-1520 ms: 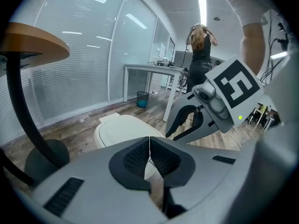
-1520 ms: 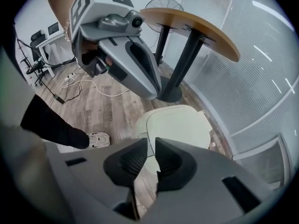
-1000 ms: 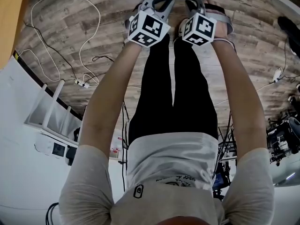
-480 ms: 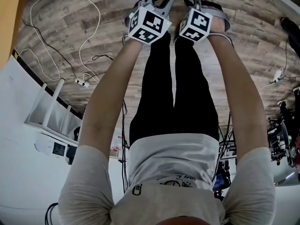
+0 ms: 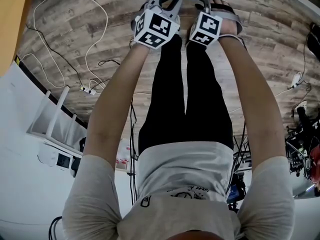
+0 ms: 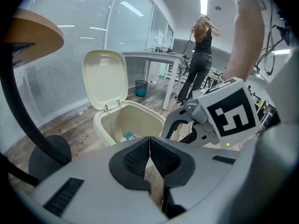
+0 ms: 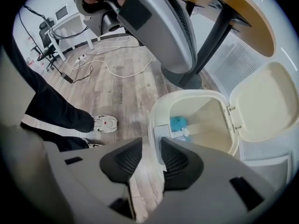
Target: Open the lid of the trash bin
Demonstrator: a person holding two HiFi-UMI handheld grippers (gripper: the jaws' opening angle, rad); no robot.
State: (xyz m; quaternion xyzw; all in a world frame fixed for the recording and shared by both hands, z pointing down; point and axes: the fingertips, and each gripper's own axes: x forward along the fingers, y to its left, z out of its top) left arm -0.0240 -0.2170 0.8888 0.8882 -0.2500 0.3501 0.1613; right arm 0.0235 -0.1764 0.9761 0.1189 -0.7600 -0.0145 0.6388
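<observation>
Release is the news: the right gripper (image 7: 150,160) has just been spreading its jaws, and they now stand apart with nothing gripped. The near rim of the trash bin (image 7: 154,118) and a small grey tab (image 7: 161,133) on it show in the gap. The pads look clear of both, though the angle is too steep for me to be sure on the left pad. The lid (image 7: 266,101) stands fully up, swung back on its hinges at the far side of the bin, which sits on the floor just beyond both tools. With the lid up and the right tool let go, I judge the task as good as done.

The left gripper (image 6: 149,155) is clenched, pad against pad, holding nothing, near the bin's rim and beside the right one.

From the head view I get little: only a pale sliver of the bin at the far edge, cut off by the frame, and the marker cubes (image 5: 152,28) cover both sets of jaws. Inside the bin lies a blue object (image 7: 177,123); I cannot tell what it is.
</observation>
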